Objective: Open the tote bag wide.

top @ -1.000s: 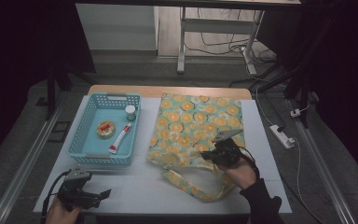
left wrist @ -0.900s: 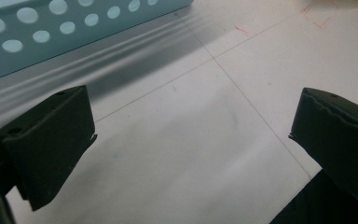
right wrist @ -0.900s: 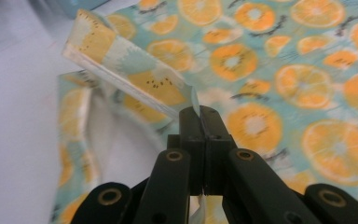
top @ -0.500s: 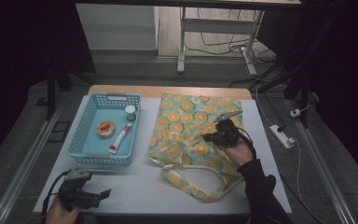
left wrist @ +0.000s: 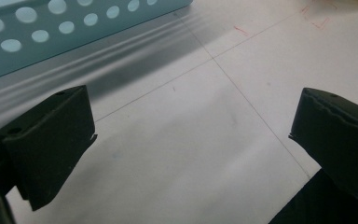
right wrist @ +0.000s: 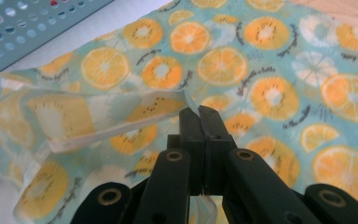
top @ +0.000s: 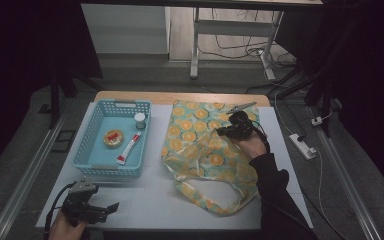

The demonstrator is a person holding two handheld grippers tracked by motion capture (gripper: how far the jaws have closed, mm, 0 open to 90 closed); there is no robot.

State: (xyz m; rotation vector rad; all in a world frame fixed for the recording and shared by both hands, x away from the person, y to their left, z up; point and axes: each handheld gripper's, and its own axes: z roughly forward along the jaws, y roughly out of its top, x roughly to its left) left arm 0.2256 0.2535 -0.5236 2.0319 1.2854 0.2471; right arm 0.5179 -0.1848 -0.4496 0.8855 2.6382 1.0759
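Note:
A cloth tote bag (top: pixel 200 137) printed with orange slices lies on the white table, handles trailing toward the near edge. My right gripper (top: pixel 223 131) is over the bag's middle and shut on its upper rim, lifting that edge of fabric (right wrist: pixel 121 112) off the layer below. In the right gripper view the jaws of the right gripper (right wrist: pixel 199 112) are pressed together with the cloth pinched between them. My left gripper (top: pixel 111 207) rests at the table's near left corner. Its jaws stand wide apart over bare table (left wrist: pixel 186 140) with nothing between them.
A light blue perforated basket (top: pixel 96 150) stands at the left, holding a small round tin (top: pixel 113 138), a red and white tube (top: pixel 129 148) and a small white jar (top: pixel 139 120). Its wall (left wrist: pixel 51 32) lies just beyond the left gripper. A power strip (top: pixel 303 145) lies on the floor at the right.
My right gripper has moved away from me across the bag, drawing the pinched upper edge of the fabric with it. The left gripper has stayed still.

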